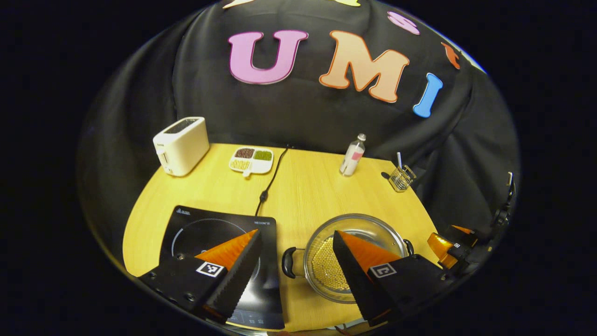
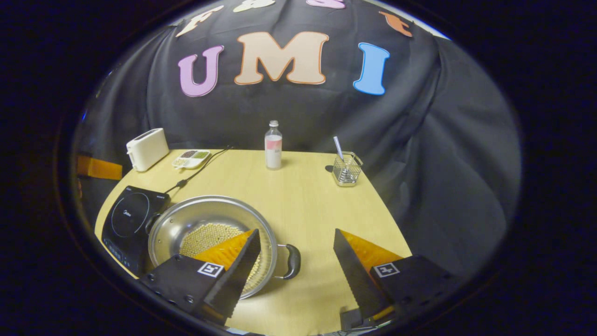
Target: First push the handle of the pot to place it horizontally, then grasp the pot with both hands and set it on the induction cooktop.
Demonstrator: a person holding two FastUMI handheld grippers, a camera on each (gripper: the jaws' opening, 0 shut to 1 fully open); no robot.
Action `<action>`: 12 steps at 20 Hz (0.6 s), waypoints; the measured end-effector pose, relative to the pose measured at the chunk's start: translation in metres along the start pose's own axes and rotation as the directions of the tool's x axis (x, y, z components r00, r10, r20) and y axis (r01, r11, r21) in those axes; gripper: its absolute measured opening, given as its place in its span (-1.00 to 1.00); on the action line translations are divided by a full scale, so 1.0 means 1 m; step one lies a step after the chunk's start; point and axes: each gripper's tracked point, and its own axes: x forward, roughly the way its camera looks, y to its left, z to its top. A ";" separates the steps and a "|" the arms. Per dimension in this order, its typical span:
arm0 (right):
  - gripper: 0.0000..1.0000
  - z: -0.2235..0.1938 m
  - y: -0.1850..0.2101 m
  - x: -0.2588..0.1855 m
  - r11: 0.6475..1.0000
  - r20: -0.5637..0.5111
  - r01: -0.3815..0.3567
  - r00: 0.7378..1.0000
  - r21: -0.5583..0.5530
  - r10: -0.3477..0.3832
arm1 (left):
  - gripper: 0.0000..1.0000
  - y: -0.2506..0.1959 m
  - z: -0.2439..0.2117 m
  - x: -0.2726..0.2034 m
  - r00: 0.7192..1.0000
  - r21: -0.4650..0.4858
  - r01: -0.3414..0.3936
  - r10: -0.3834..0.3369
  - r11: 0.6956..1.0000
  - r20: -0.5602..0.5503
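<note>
A steel pot with a perforated bottom stands on the wooden table just right of the black induction cooktop. Its two black handles point left and right. My left gripper is open, and the pot's left handle lies in the gap between its fingers. In the right gripper view the pot sits next to the cooktop. My right gripper is open too, with the pot's right handle between its fingers. The right gripper also shows at the pot's far side.
Along the back of the table stand a white toaster, a divided dish of beans, a small bottle and a wire basket with a straw. A black power cable runs from the cooktop toward the wall.
</note>
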 end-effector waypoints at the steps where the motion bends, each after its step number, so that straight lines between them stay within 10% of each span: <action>1: 1.00 -0.002 0.000 0.002 1.000 -0.006 -0.002 1.000 0.004 0.002 | 0.95 -0.002 -0.006 0.004 1.000 -0.013 0.009 -0.009 1.000 -0.023; 12: 1.00 -0.017 -0.007 0.012 1.000 -0.061 0.006 0.998 0.030 -0.004 | 0.96 -0.002 -0.057 0.050 0.976 -0.033 0.009 -0.016 0.999 -0.217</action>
